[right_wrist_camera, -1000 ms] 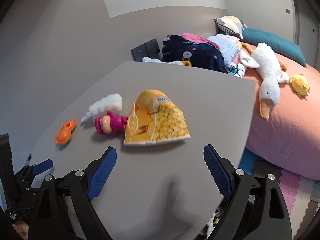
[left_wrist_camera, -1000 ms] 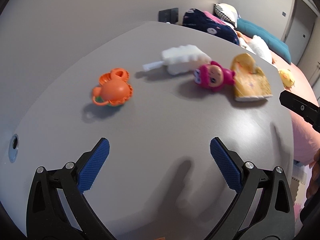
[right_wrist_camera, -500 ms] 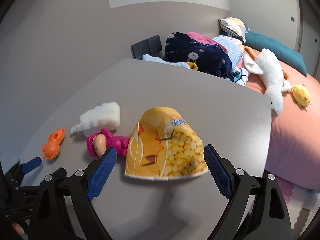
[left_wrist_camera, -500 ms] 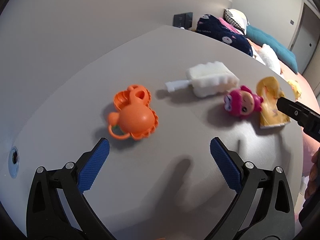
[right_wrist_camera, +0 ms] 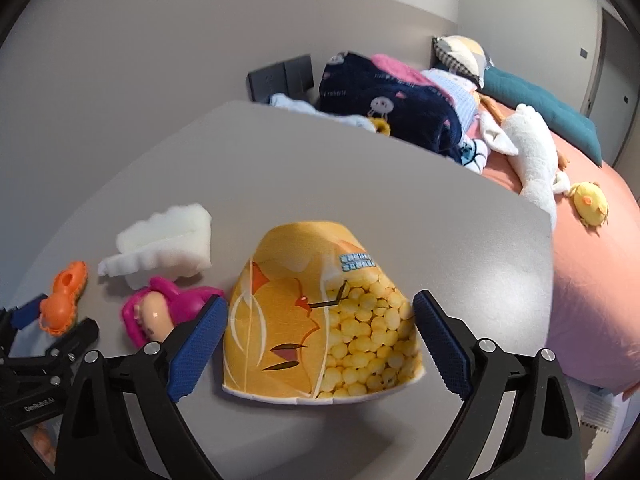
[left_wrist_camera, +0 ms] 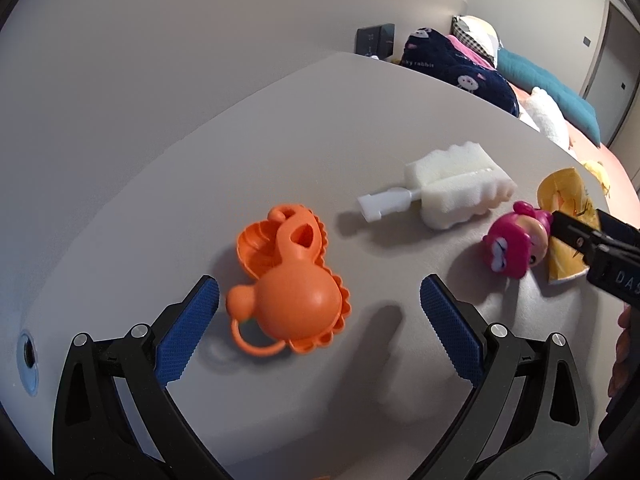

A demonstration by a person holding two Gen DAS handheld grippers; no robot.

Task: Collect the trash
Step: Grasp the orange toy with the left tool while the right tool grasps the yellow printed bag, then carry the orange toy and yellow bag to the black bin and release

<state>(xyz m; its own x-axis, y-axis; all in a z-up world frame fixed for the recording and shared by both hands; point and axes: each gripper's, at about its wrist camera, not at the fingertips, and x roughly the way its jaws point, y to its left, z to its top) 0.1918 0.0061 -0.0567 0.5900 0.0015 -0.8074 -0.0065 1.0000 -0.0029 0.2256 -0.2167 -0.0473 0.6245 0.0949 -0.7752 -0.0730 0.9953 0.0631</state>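
both tools, wide apart, moved closer: right tool (right_wrist_camera: pixel 320 336) straddles snack bag (right_wrist_camera: pixel 320 320); left tool (left_wrist_camera: pixel 320 308) nears orange toy (left_wrist_camera: pixel 292 288).

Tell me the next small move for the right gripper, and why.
Probably ease the right gripper slightly forward and down, then close. Its open blue pads already flank the yellow snack wrapper lying on the grey table; neither visibly touches it.

Right tongs (right_wrist_camera: pixel 320 336) spread wide either side of the yellow snack bag (right_wrist_camera: pixel 320 320) lying flat on the grey tabletop (right_wrist_camera: pixel 360 184), with a pink doll (right_wrist_camera: pixel 160 314), white sponge (right_wrist_camera: pixel 168 240) and orange toy (right_wrist_camera: pixel 64 298) off to its left.
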